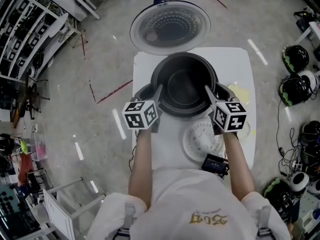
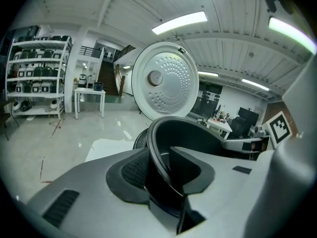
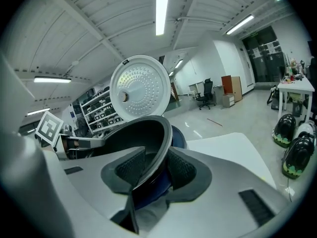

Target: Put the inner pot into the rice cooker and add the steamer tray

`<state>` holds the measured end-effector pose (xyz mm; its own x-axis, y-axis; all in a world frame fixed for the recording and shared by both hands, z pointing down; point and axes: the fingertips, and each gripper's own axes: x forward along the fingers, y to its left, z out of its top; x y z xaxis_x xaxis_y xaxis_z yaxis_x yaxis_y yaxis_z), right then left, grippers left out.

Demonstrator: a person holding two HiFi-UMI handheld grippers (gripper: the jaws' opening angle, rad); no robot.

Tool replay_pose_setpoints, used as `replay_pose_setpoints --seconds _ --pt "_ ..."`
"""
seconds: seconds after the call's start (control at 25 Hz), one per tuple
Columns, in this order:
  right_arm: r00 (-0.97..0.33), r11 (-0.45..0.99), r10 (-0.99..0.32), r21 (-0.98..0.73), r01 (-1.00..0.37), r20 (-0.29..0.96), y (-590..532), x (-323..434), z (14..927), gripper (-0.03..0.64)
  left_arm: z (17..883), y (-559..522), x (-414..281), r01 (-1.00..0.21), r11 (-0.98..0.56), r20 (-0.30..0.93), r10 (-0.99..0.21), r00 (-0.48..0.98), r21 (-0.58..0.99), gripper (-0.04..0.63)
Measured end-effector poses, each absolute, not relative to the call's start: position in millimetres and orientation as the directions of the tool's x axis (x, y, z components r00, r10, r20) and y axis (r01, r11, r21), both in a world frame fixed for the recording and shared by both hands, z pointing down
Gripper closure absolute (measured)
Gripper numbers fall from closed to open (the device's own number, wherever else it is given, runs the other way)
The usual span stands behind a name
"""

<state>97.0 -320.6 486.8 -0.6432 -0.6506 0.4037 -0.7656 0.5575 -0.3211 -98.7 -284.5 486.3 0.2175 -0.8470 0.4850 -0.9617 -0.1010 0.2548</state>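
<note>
Person's white shirt (image 1: 192, 204) fills 6 o'clock of head view, and both forearms reach up toward 12. Left gripper (image 1: 156, 91) is at 9 o'clock side of inner pot (image 1: 184, 86), right gripper (image 1: 210, 94) at 3 o'clock side.

Left gripper view: fingers apart, pot rim runs between them, one finger outside the wall and one inside. Rim lies close to the outer pad, with a clear gap to the inner finger.

Right gripper view: fingers apart too, rim between the two textured pads, pads not pressed on it.

Inner pot is black and empty, down in the opening of rice cooker (image 1: 143, 91). Cooker shoulders show at 9 and 3 o'clock of pot; cannot tell if it is fully seated. Lid (image 1: 170, 26) stands open at 12 o'clock, perforated inner face showing.

Cooker is on white table (image 1: 240, 64). Steamer tray (image 1: 200, 139), white, round and perforated, lies flat on table at 5 o'clock of pot, just beside right gripper. Small black box (image 1: 215, 163) is at 5 o'clock of tray, by right forearm.

Helmets (image 1: 296, 59) are on floor at 3 o'clock of table, shelving (image 1: 30, 29) at 10 o'clock
</note>
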Motion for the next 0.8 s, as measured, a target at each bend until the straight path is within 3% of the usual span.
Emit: replay_pose_setpoints --seconds 0.52,0.8 --pt "-0.586 0.556 -0.693 -0.206 -0.805 0.421 -328.5 101.1 491.3 0.442 498.1 -292.2 -93.9 -0.988 -0.102 0.513 -0.846 0.146 0.113 0.441" --pt "-0.544 0.535 -0.726 -0.151 -0.831 0.42 -327.4 110.2 487.5 0.436 491.9 -287.0 -93.2 -0.992 -0.112 0.512 -0.849 0.128 0.063 0.359"
